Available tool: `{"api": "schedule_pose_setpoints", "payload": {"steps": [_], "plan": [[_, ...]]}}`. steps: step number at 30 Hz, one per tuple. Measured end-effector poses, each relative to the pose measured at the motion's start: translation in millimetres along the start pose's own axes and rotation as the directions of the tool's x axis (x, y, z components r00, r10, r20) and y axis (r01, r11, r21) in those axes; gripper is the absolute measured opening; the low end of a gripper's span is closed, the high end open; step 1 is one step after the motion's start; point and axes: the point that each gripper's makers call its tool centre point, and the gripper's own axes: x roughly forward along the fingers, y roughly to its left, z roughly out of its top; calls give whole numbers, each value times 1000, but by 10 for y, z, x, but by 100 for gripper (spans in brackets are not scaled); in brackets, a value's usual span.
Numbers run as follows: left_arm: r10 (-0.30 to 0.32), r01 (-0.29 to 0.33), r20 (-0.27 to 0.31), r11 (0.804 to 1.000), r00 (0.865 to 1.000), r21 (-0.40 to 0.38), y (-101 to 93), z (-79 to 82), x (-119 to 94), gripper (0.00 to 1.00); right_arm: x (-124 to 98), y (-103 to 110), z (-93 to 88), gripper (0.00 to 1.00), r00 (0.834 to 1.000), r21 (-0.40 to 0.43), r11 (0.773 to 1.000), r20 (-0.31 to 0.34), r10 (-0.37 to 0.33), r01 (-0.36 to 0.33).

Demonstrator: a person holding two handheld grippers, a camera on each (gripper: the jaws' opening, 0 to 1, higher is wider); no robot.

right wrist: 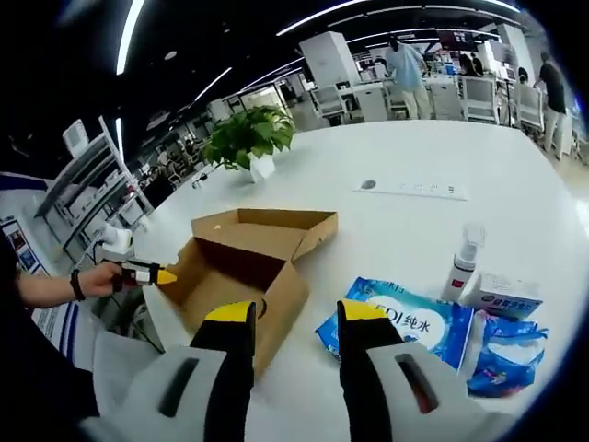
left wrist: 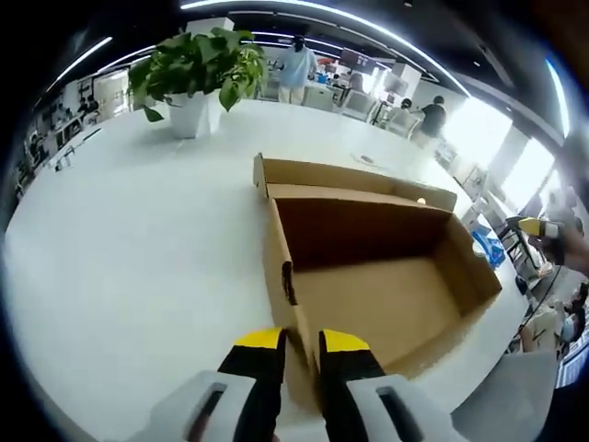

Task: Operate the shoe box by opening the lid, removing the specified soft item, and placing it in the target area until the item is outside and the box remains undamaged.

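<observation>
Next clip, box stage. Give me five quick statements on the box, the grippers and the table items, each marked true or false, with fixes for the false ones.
1. The box is open, its lid folded back. True.
2. The left gripper is shut on the box's near wall. True.
3. The right gripper holds the wipes pack. False: its jaws are open and empty, short of the pack.
4. The pack lies inside the box. False: it lies on the table beside the box; the box interior looks empty.
5. A spray bottle stands upright behind the pack. True.
</observation>
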Motion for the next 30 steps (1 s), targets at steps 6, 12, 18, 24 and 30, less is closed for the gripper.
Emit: {"api": "schedule_pose_setpoints", "payload": {"steps": [6, 12, 18, 24, 30], "plan": [[-7, 7, 4, 1000, 1000, -6, 0, 2, 6, 13, 217, 25, 147, 33, 1000, 39, 999, 12, 13, -13], [-10, 10, 10, 999, 1000, -38, 10, 14, 5, 13, 453, -26, 214, 33, 1000, 111, 993, 15, 23, -24], [-9, 9, 9, 999, 1000, -38, 8, 15, 11, 13, 681, -151, 305, 33, 1000, 152, 988, 12, 7, -9], [-9, 9, 9, 999, 1000, -39, 6, 16, 16, 13, 921, -267, 415, 33, 1000, 204, 979, 14, -20, 16], [-10, 10, 10, 999, 1000, -46, 9, 13, 18, 13, 1192, -301, 452, 33, 999, 261, 964, 8, -44, 40]]}}
